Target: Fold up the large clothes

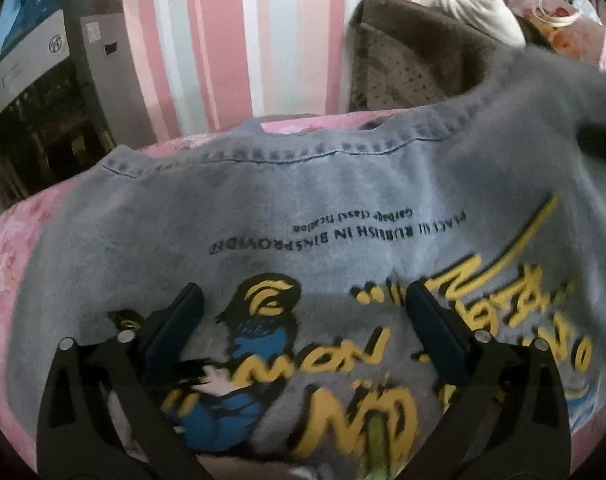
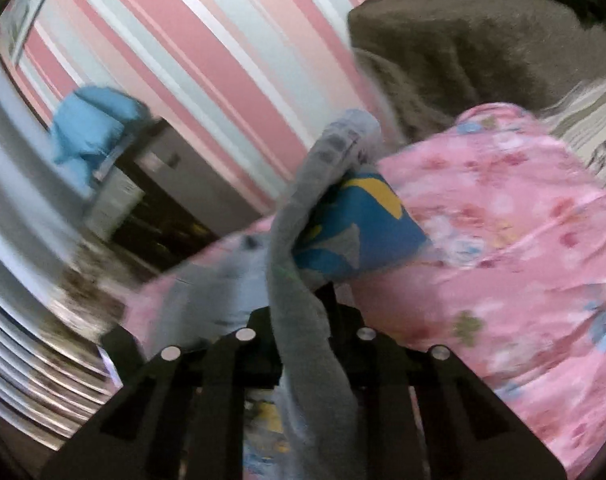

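Slippage was the likely risk: right gripper [image 2: 303, 320] pinched only a thin fold of grey sweatshirt [image 2: 299, 248] at six o'clock; left gripper [image 1: 303, 320] gaped, empty.

The left gripper [image 1: 303, 320] is built of matte black plastic: two flat linkage arms on each side with long cut-out slots, joined by round silver pivot pins, ending in two rectangular fingers [image 1: 171, 326] faced with dark navy pads. The right gripper [image 2: 303, 320] shows the same construction, black slotted linkage bars set side by side, each capped by a silver pin head [image 2: 245, 335]. No cables, labels or markings are visible on either unit.
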Available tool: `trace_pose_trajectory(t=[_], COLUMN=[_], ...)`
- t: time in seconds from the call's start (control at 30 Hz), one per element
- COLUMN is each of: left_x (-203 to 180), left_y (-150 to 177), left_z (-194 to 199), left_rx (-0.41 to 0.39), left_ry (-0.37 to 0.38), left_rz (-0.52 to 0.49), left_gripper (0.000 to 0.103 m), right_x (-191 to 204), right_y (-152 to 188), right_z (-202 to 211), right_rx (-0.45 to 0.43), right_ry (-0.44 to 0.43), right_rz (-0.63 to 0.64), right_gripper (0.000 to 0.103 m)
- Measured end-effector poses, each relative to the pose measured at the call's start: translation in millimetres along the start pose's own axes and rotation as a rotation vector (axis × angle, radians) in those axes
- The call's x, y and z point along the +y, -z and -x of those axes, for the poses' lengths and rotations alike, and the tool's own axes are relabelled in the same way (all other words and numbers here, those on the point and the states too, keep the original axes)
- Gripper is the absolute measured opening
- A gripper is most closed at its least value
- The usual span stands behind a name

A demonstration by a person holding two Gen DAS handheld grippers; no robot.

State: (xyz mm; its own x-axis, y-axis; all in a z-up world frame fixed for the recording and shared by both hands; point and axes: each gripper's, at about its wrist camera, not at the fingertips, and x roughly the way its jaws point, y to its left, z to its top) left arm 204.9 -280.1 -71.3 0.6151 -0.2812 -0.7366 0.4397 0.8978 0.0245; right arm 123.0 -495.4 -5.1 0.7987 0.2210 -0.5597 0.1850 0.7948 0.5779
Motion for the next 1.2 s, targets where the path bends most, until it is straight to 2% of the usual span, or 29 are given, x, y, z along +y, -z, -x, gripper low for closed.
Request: trace_pose_trajectory(t=[0.1,0.27,0.37,0.47,0.53,0.6,0.63,0.67,0.7,0.8,0.9,0.97,1.07,1.2], left_x=[22.3,84.9,117.0,146.1,165.5,177.9,185.9,190.1,195.2,202.8,198.9,184.7,153.0,100.7], left_y=[-5.3,-15.7,-13.6,-4.4,3.2,12.4,19.3,22.8,26.8,34.0,32.8,29.8,22.6,11.5], left_z=[34.1,86.5,107.5,121.4,121.3,116.8,114.7,114.1,115.6,120.8,128.6,136.6,148.2,159.7], left_rx=[-0.076,-0.171,-0.193,-0.206,-0.189,-0.162,-0.145,-0.138,-0.133,-0.132,-0.141,-0.159,-0.192,-0.234], left_ry=[-0.048,-0.126,-0.157,-0.194,-0.207,-0.214,-0.213,-0.214,-0.212,-0.185,-0.143,-0.096,-0.027,0.043], left_rz=[-0.03,0.002,0.022,0.061,0.085,0.103,0.123,0.135,0.143,0.19,0.227,0.24,0.226,0.173], left_gripper=[0.099,0.099,0.099,0.1,0.1,0.1,0.1,0.1,0.1,0.1,0.1,0.1,0.1,0.1], right_x=[23.9,71.0,100.8,120.2,119.9,137.3,146.6,155.9,162.1,167.1,165.5,149.5,114.9,57.9], right_y=[-6.4,-4.0,8.8,39.8,63.2,76.4,78.5,80.3,79.4,69.5,58.4,50.5,43.5,50.5], right_z=[-3.6,-24.5,-53.6,-105.6,-139.5,-152.5,-153.9,-155.3,-154.7,-129.5,-77.3,-42.0,-13.6,5.4], right_rx=[-0.002,-0.011,0.001,0.047,0.094,0.069,0.051,0.051,0.062,0.05,-0.067,-0.146,-0.202,-0.203], right_ry=[-0.065,-0.076,-0.049,0.051,0.101,0.176,0.202,0.178,0.163,0.12,0.122,0.181,0.282,0.366], right_rz=[-0.052,-0.082,-0.097,-0.099,-0.125,-0.038,0.003,0.026,0.042,0.031,0.086,0.126,0.149,0.118], right_gripper=[0.016,0.016,0.016,0.019,0.025,0.03,0.049,0.06,0.069,0.071,0.081,0.083,0.083,0.083])
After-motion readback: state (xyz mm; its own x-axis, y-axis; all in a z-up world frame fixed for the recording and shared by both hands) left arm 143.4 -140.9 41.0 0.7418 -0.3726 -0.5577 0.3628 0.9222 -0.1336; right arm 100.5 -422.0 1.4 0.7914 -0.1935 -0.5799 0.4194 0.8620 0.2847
